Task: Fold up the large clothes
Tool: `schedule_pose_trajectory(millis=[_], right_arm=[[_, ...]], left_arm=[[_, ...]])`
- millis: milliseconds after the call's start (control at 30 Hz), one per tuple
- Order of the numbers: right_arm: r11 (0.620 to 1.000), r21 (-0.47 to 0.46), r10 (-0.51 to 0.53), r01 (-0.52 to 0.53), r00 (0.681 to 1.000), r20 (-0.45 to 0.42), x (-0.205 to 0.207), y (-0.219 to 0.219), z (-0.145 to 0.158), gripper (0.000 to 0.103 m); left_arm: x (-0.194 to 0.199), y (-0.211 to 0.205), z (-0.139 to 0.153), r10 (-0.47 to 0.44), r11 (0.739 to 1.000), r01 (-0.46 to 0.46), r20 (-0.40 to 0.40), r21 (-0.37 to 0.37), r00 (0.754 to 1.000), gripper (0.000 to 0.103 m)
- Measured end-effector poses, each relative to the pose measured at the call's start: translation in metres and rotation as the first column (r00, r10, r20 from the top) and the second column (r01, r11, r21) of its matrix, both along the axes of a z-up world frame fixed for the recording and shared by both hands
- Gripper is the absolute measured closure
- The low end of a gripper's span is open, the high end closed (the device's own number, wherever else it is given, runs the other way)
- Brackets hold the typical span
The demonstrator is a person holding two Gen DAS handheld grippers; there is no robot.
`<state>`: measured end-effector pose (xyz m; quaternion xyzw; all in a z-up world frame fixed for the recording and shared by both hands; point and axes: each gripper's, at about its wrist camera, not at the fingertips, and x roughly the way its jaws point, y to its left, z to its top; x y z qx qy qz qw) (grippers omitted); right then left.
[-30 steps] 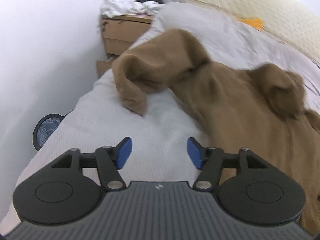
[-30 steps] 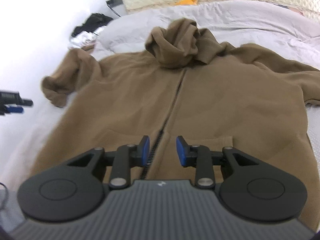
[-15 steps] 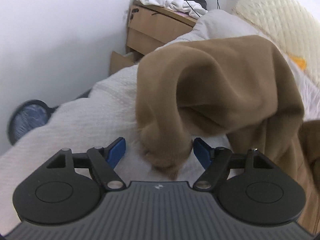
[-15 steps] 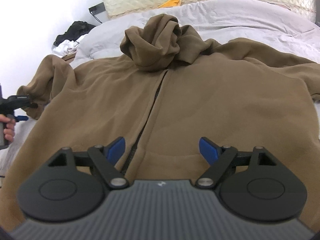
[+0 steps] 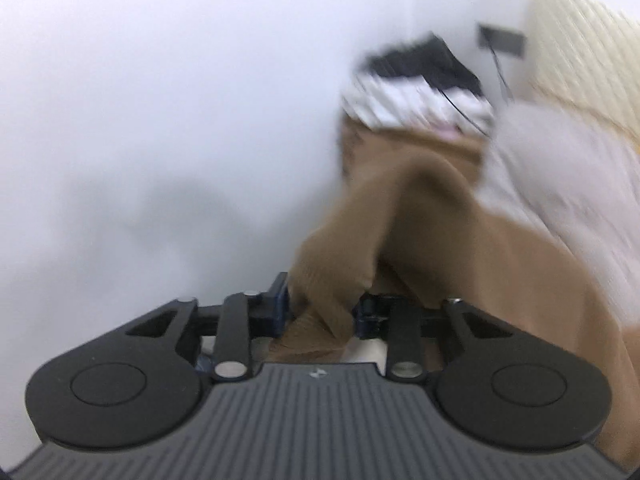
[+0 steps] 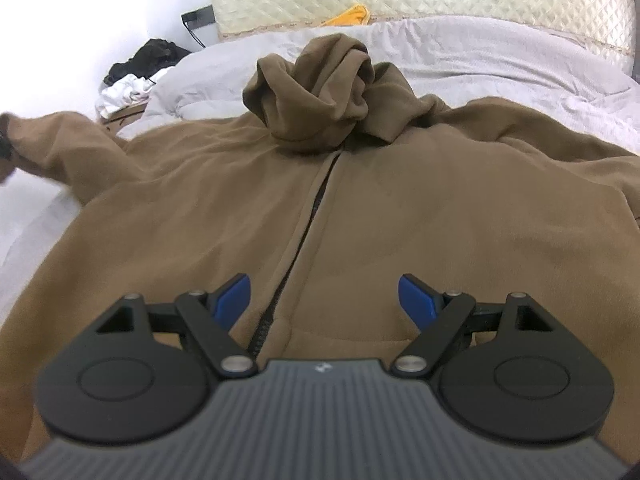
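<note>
Brown hoodie lies spread on the grey-sheeted bed, its sleeve clenched in the raised left tool near the white wall, while the right tool hovers released over the zipper.

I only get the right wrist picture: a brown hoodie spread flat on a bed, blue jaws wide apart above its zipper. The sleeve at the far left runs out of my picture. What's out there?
Observer: The left gripper has closed on the sleeve cuff; the brown fabric sits pinched between its jaws.
Operator: Is that sleeve lying on the bed?
Observer: No, it rises from the jaws in a raised fold against the white wall, though the picture is blurred.
Operator: Anything else nearby?
Observer: A wooden nightstand behind the sleeve, with black and white clothes heaped on top.
</note>
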<state>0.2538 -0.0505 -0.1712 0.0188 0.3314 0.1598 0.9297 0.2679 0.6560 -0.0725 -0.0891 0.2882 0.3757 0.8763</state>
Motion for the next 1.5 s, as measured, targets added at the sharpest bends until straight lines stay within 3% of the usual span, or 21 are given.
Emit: schedule_pose_trajectory(millis=[33,100,167,300,533,633,700,833,967,1000,1167,1333,1500], right_arm=[[1.000,-0.001,0.001,-0.001,1.000,0.000,0.000,0.000,0.000,0.020],[1.000,-0.005,0.000,0.000,1.000,-0.009,0.000,0.001,-0.002,0.020],[1.000,-0.004,0.000,0.000,1.000,-0.022,0.001,0.001,-0.004,0.020],[1.000,-0.006,-0.004,0.003,0.999,-0.035,0.002,0.001,-0.006,0.020],[1.000,0.008,0.001,-0.001,0.999,-0.050,0.005,0.001,-0.008,0.020],[1.000,0.014,0.000,0.001,0.999,-0.048,0.007,0.001,-0.007,0.020],[1.000,0.029,-0.005,0.006,0.999,-0.046,0.010,0.000,-0.004,0.020],[0.998,0.059,-0.003,0.005,0.999,-0.033,0.010,-0.003,0.003,0.020],[0.996,0.092,-0.003,0.005,1.000,-0.020,0.005,-0.010,0.012,0.020],[0.995,0.104,-0.005,0.007,1.000,-0.018,0.003,-0.014,0.014,0.020],[0.985,0.171,-0.029,0.029,1.000,-0.002,-0.007,-0.034,0.029,0.020],[0.982,0.190,-0.026,0.015,0.998,0.057,-0.023,-0.049,0.047,0.020],[0.981,0.191,0.000,-0.024,0.992,0.124,-0.044,-0.061,0.061,0.020]], left_arm=[[0.001,0.011,0.007,0.024,0.999,-0.024,-0.002,0.031,1.000,0.072],[0.006,0.031,0.009,0.011,1.000,-0.011,-0.015,-0.012,1.000,0.072],[0.014,0.038,-0.004,0.008,1.000,-0.008,-0.068,0.001,0.998,0.072],[0.032,0.064,-0.055,0.070,0.995,-0.078,-0.127,-0.059,0.989,0.071],[0.029,0.102,-0.143,0.147,0.954,-0.181,-0.154,-0.240,0.977,0.065],[0.024,0.105,-0.158,0.165,0.936,-0.201,-0.145,-0.290,0.976,0.055],[0.019,0.105,-0.161,0.173,0.923,-0.217,-0.161,-0.318,0.972,0.041],[0.005,0.099,-0.153,0.179,0.883,-0.227,-0.154,-0.410,0.972,0.026],[-0.016,0.070,-0.133,0.115,0.901,-0.170,-0.156,-0.400,0.981,0.018],[-0.041,0.052,-0.123,0.109,0.904,-0.162,-0.154,-0.395,0.982,0.018],[-0.087,-0.009,-0.082,0.062,0.906,-0.101,-0.108,-0.411,0.992,0.018],[-0.113,-0.089,-0.036,-0.018,0.918,0.000,-0.042,-0.397,0.999,0.018],[-0.131,-0.189,0.004,-0.149,0.914,0.148,0.027,-0.378,0.988,0.018]])
